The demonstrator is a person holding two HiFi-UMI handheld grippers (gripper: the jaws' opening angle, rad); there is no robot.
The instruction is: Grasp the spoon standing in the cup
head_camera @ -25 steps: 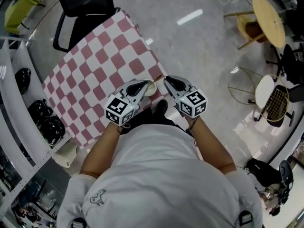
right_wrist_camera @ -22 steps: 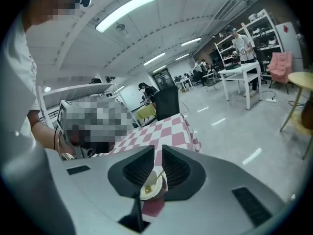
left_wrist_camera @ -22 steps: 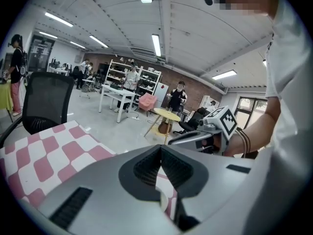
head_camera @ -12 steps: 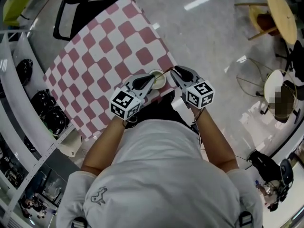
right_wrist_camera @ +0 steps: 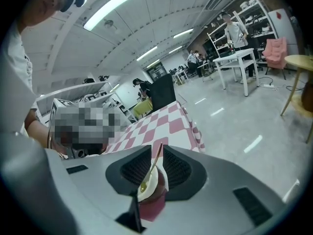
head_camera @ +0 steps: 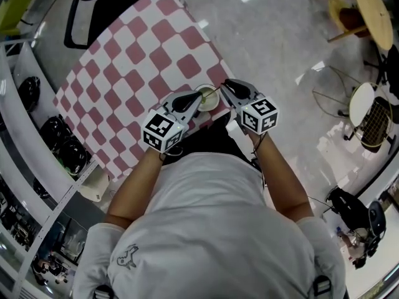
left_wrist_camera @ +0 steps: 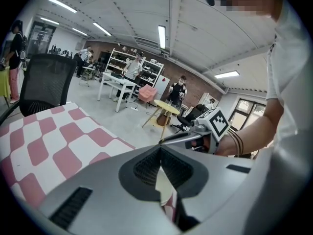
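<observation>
Right gripper point(right_wrist_camera: 156, 150) jaws are held narrowly apart. The spoon point(right_wrist_camera: 153, 169) handle is seen in the gap. Left gripper point(left_wrist_camera: 160, 152) jaws are closed tip to tip beside the cup point(head_camera: 209, 99), which is set at the chequered tabletop point(head_camera: 143, 48) edge.

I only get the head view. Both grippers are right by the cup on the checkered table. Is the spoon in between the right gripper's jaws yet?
Observer: Yes. In the right gripper view the spoon stands between the jaws of the right gripper, which are apart, not clamped on it.
Operator: What's the left one doing?
Observer: In the left gripper view the left gripper has its jaws together at the tips. Only a sliver of the cup shows below them.
Operator: Which way does the spoon sit?
Observer: The right gripper view shows its bowl down inside the cup and the end of its handle up by the jaw tips.
</observation>
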